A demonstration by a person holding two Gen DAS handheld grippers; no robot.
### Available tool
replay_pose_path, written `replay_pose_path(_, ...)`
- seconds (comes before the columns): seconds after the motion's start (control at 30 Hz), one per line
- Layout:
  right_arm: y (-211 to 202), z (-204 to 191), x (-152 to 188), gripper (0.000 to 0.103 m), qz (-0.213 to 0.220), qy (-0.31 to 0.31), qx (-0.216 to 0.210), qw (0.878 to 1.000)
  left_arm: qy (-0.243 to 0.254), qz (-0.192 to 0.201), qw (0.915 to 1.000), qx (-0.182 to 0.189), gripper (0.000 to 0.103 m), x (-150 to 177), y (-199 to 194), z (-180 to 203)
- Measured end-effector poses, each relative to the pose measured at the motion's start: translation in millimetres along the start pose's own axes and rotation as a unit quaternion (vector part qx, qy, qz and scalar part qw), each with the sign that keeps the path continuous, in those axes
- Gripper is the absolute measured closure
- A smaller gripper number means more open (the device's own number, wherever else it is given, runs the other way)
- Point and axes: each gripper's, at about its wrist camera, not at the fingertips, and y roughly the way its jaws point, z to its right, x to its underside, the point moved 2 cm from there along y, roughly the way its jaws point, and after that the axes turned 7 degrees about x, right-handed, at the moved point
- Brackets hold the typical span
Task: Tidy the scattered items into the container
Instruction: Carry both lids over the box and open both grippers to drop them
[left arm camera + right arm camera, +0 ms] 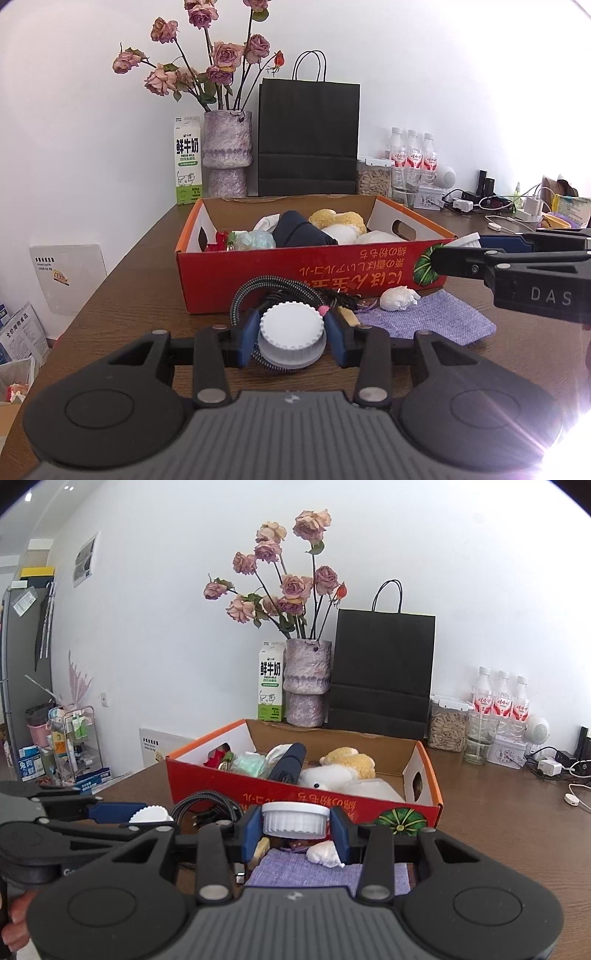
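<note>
My left gripper [291, 338] is shut on a white ribbed jar [291, 336], held low over a coiled braided cable [255, 291] in front of the red cardboard box [295, 266]. My right gripper [295, 829] is shut on another white ribbed jar [295, 819], held above a purple cloth [295, 867] and a crumpled white tissue [325, 853]. The box [258, 786] holds a plush toy [343, 764], a dark pouch [288, 764] and other items. The right gripper also shows at the right of the left wrist view [458, 245], the left gripper at the left of the right wrist view [147, 814].
Behind the box stand a milk carton [187, 162], a vase of dried roses [227, 155], a black paper bag [308, 140], a jar of seeds [373, 177] and water bottles [412, 155]. Chargers and cables [495, 210] lie at the far right of the brown table [122, 306].
</note>
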Motion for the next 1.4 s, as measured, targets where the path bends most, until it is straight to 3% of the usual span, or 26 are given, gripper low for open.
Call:
replay_pose_path(0.37,49,31,-44,0.064,0.042,0.047,0.022,0.998,-0.029,0.061,0.9974,-0.023,0.062,-56,35,-17)
replay_pose_path(0.63,112,51,-62,0.064,0.054,0.058,0.044,0.996,-0.079,0.063,0.9932,-0.058,0.063,-89,94,-41)
replay_pose_path(0.8,162,70,-65,0.064,0.029,0.077,0.065,0.994,-0.08,0.073,0.9911,-0.077,0.062,-107,133,-54)
replay_pose_path(1.0,185,77,-44,0.064,-0.011,0.072,0.091,0.993,-0.08,0.054,0.9917,-0.085,0.063,-102,161,-71)
replay_pose_path(1.4,185,67,-32,0.063,-0.02,0.057,0.08,0.995,-0.06,0.051,0.9931,-0.088,0.062,-91,160,-64)
